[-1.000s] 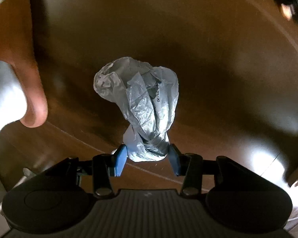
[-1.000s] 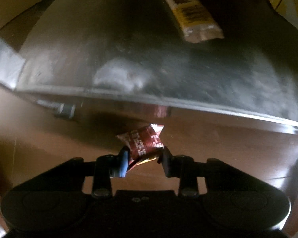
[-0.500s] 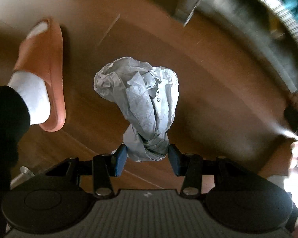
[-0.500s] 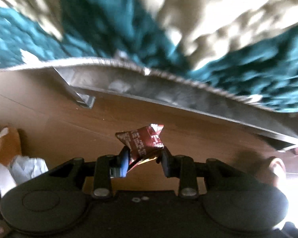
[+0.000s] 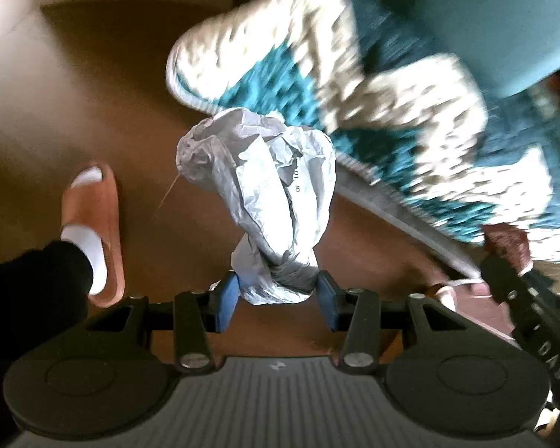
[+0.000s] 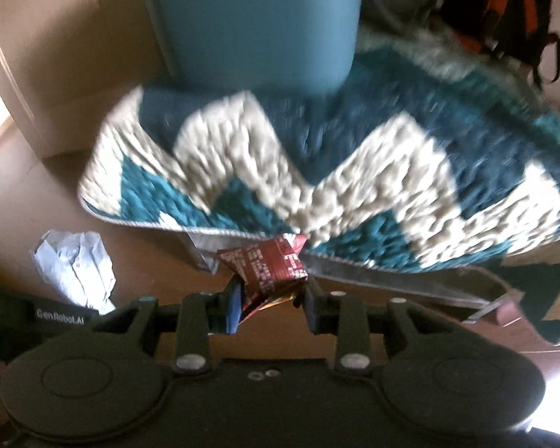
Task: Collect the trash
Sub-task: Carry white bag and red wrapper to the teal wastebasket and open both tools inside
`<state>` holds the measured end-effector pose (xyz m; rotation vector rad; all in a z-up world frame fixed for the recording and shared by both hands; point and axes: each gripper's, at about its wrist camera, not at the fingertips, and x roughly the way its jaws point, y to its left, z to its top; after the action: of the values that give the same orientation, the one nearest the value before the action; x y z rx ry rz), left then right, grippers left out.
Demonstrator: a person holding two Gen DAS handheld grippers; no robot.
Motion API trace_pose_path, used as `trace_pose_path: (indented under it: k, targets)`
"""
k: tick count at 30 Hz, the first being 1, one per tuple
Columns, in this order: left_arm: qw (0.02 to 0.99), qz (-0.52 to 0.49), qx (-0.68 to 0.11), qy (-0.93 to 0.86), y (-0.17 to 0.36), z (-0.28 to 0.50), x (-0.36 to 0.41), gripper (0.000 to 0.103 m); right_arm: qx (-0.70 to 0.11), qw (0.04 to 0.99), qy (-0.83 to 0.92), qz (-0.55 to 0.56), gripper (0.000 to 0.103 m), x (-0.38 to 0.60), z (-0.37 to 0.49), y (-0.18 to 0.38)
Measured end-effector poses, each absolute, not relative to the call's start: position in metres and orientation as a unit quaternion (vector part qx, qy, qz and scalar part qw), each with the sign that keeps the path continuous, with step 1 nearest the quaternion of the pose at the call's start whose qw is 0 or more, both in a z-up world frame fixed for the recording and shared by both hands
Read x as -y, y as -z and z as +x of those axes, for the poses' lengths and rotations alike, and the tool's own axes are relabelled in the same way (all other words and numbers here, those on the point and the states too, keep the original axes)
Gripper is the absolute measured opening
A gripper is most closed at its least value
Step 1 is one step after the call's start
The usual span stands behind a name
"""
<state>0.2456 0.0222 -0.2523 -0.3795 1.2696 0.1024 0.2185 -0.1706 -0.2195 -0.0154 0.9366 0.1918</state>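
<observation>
My left gripper (image 5: pixel 276 293) is shut on a crumpled grey plastic bag (image 5: pixel 265 194), held up above the wooden floor. The bag also shows at the left of the right wrist view (image 6: pixel 76 265). My right gripper (image 6: pixel 270 296) is shut on a dark red snack wrapper (image 6: pixel 267 263), held above the floor in front of the rug's edge. The wrapper and the right gripper show at the right edge of the left wrist view (image 5: pixel 507 242). A tall blue bin (image 6: pixel 257 26) stands on the far side of the rug, ahead of the right gripper.
A teal and white zigzag rug (image 6: pixel 354 171) lies on the brown wooden floor (image 5: pixel 74 86). The person's foot in an orange slipper (image 5: pixel 100 231) stands at the left. A beige cabinet (image 6: pixel 56 37) is beside the bin. Dark bags (image 6: pixel 504 7) lie far right.
Both grippers have swung with their loads still held. The rug now fills both views and the blue bin has come into sight. The metal pan seen earlier is out of view.
</observation>
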Motion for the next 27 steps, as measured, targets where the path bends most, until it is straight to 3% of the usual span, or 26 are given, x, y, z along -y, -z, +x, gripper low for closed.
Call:
trace_pose_path:
  k: [14,27]
  targets:
    - [0.893,-0.162,-0.419,0.010,0.077,0.213,0.007,0.045,-0.304,0.947,-0.107,0.012,0.032,0.199,0.163,0.067]
    - [0.941,-0.120,-0.309,0.061,-0.054,0.250,0.039,0.045,-0.194,0.973,-0.128,-0.012,0.032,0.210,0.183,-0.045]
